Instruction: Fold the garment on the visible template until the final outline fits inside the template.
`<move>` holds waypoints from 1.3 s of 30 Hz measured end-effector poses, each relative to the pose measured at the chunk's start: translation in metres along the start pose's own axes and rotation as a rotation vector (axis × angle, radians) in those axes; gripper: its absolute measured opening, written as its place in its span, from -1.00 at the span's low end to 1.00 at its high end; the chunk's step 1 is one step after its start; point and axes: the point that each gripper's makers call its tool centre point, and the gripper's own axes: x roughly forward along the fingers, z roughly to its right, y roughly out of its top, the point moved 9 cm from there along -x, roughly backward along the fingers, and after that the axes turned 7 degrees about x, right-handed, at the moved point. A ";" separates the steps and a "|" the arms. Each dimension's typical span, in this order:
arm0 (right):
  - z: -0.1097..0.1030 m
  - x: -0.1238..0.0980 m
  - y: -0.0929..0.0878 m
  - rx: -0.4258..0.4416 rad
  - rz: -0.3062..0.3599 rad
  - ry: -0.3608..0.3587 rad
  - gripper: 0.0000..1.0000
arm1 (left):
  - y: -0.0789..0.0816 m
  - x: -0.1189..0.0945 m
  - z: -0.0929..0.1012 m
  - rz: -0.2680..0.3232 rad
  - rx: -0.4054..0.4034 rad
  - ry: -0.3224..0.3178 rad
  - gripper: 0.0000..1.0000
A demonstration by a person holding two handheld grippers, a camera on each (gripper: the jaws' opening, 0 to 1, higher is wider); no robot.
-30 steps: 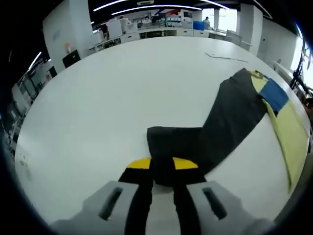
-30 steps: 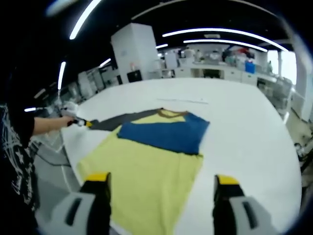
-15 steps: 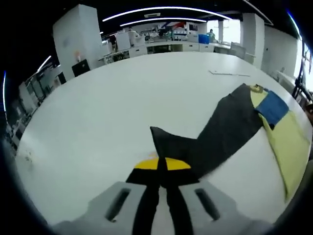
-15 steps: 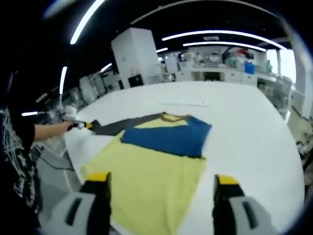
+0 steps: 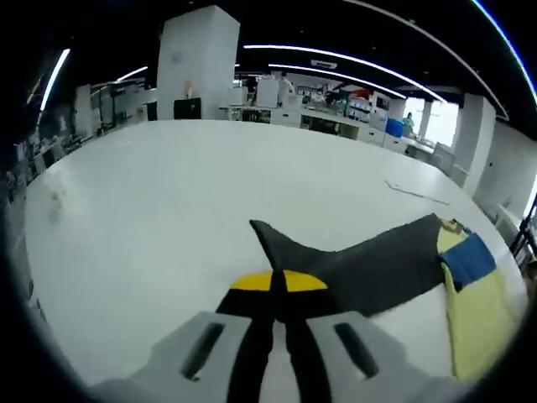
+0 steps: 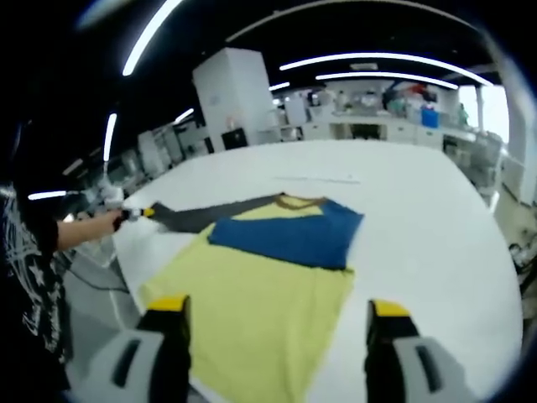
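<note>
- The garment (image 6: 268, 277) lies flat on the white worktop (image 6: 419, 210): yellow body, a blue panel (image 6: 285, 237) across the chest, and a dark grey sleeve (image 5: 369, 269) drawn out to one side.
- The left gripper (image 5: 277, 294) has its jaws pressed together on the sleeve's cuff end; the cloth peaks up just past the yellow tips.
- From that pinch the sleeve's long axis runs away toward the garment's collar (image 6: 298, 200), so folding it means carrying the cuff back along that line, over the blue panel.
- The right gripper (image 6: 273, 332) hangs over the garment's hem edge with its jaws spread wide, nothing between them.
- In the right gripper view the left gripper (image 6: 138, 213) sits at the far tip of the sleeve, held by a hand (image 6: 92, 227).
- The left is plainly the nearer one for the sleeve; the right is nearer the hem.
- No template outline is clear to me on the worktop.
</note>
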 end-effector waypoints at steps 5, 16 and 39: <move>-0.001 0.001 -0.002 -0.001 -0.008 0.005 0.70 | -0.012 0.006 -0.003 -0.050 0.034 0.007 -1.00; 0.000 -0.002 -0.005 0.006 -0.012 0.001 0.71 | -0.022 0.013 -0.006 -0.132 0.047 0.036 -1.00; -0.007 -0.013 -0.010 -0.065 -0.062 -0.028 0.94 | -0.029 0.027 -0.010 -0.207 0.088 -0.029 -0.77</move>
